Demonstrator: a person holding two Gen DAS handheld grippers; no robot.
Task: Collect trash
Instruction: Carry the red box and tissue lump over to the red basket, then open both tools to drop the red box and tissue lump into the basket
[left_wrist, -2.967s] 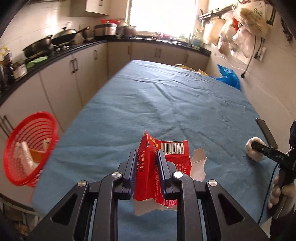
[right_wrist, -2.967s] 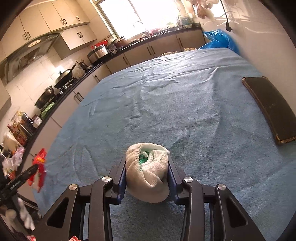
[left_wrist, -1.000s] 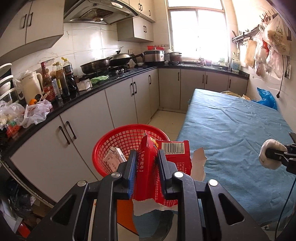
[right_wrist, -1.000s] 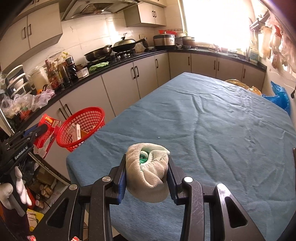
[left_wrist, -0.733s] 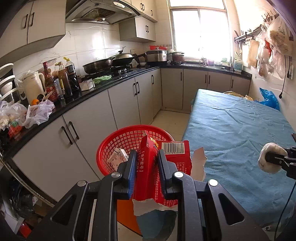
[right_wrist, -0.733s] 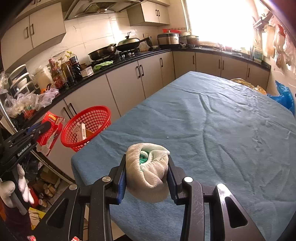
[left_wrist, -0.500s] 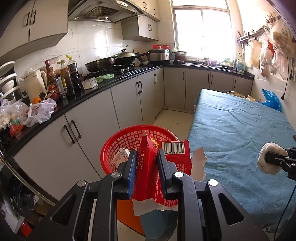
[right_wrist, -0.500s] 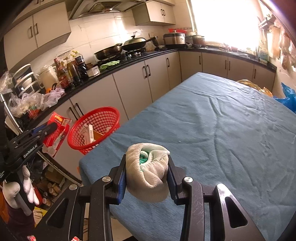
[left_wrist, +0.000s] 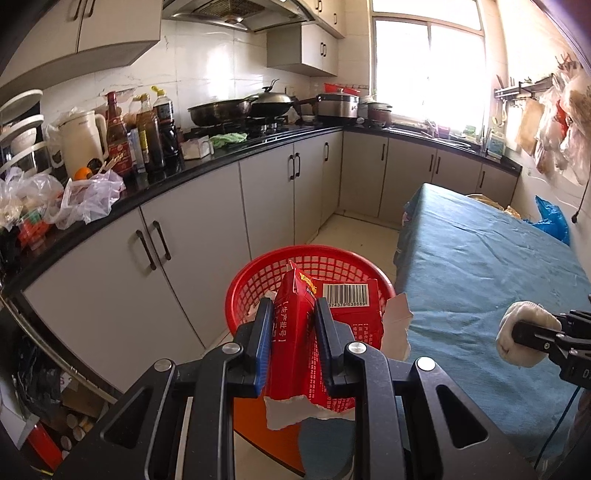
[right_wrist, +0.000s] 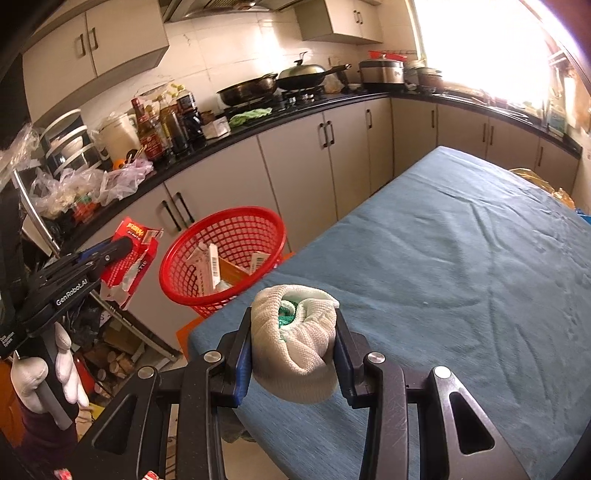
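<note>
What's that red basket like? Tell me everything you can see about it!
The red basket is round and looks like plastic, with walls of little square holes and a smooth rim. It sits tilted, beside the blue-covered table's corner, in front of grey cupboards. Inside lie a few flattened boxes and packets, one showing a barcode. What holds it up is hidden. The left tool holds a torn red carton near it, not touching.
</note>
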